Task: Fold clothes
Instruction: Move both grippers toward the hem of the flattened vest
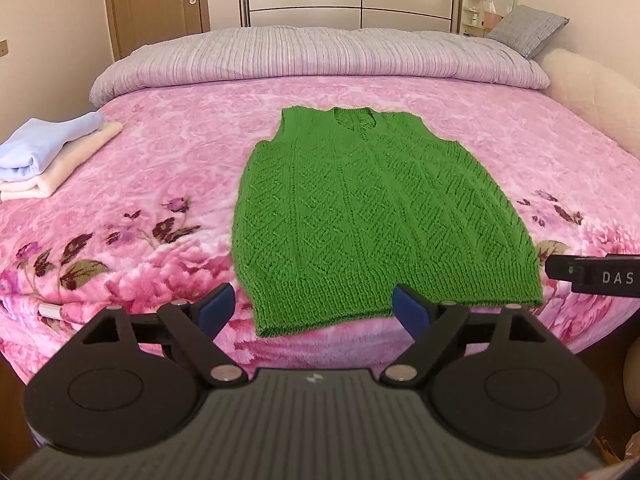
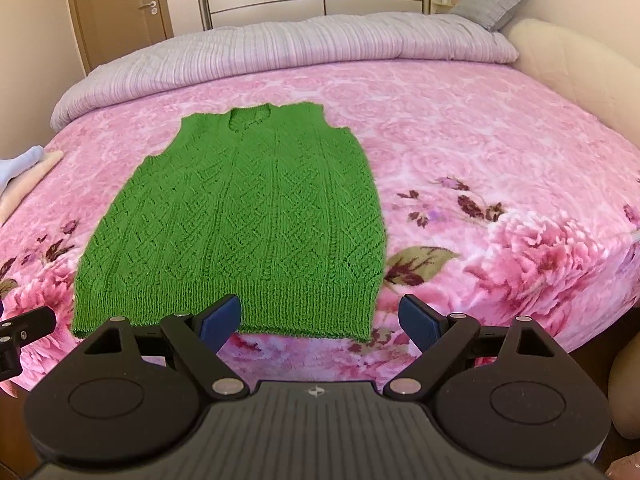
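- Pink floral blanket point(image 1: 168, 152) covers the bed, with a grey ribbed duvet point(image 1: 320, 56) rolled along its far side, beyond both claws.
- Green knit vest point(image 1: 372, 216) lies flat and unfolded just ahead of the claws; its long axis runs away from them, with the ribbed hem nearest and the neckline pointing at the duvet.
- Left claw point(image 1: 316, 312) hovers at the hem's left part, blue pads spread wide and holding nothing.
- Right claw point(image 2: 320, 322) hovers at the hem's right corner, equally wide apart and empty.
- Left wrist view alone fully shows the folded pile point(image 1: 48, 156), pale blue on cream, far left of the left claw; the right view only clips it at the edge.
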`<state>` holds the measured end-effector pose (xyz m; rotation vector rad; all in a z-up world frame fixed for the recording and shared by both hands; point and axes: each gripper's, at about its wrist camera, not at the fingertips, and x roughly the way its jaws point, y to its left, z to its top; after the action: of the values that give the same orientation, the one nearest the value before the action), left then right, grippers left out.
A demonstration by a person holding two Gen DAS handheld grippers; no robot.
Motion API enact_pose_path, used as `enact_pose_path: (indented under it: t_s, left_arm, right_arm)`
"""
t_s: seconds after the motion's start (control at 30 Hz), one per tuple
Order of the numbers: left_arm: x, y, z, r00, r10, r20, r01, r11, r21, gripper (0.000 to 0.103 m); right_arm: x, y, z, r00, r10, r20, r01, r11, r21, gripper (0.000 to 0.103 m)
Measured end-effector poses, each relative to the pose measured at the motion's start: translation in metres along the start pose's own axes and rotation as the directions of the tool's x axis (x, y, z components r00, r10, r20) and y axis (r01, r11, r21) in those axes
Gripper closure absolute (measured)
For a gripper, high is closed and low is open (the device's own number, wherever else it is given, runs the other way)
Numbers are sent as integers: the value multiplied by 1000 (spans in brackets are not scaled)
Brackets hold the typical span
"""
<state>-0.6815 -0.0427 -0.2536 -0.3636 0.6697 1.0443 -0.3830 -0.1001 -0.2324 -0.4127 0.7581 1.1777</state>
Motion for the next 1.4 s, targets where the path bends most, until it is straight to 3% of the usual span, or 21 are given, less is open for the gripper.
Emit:
enact_pose_path:
  t_s: [0.47, 0.93, 1.07, 1.23, 1.4]
  left_arm:
    - [39, 5, 18, 998, -30, -47, 30, 1000, -9, 18]
    - [122, 45, 49, 993, -68, -93, 64, 997, -45, 18]
    - [152, 52, 63, 988, -116, -103, 113, 993, -36, 18]
    - [192, 64, 85, 972, -207, -109, 206, 978, -17, 21]
    - [239, 79, 115, 940, -318, -127, 321, 947, 0, 33]
  right_arm:
    - [30, -2, 20, 999, -23, -49, 23, 1000, 2, 15]
    - [106, 9, 60, 990, -65, -124, 61, 997, -39, 15]
    - [136, 10, 73, 987, -68, -146, 60, 996, -60, 15]
    - [172, 1, 93, 990, -21, -141, 10, 997, -81, 15]
    - [208, -18, 122, 981, 151, -120, -160, 985, -64, 15]
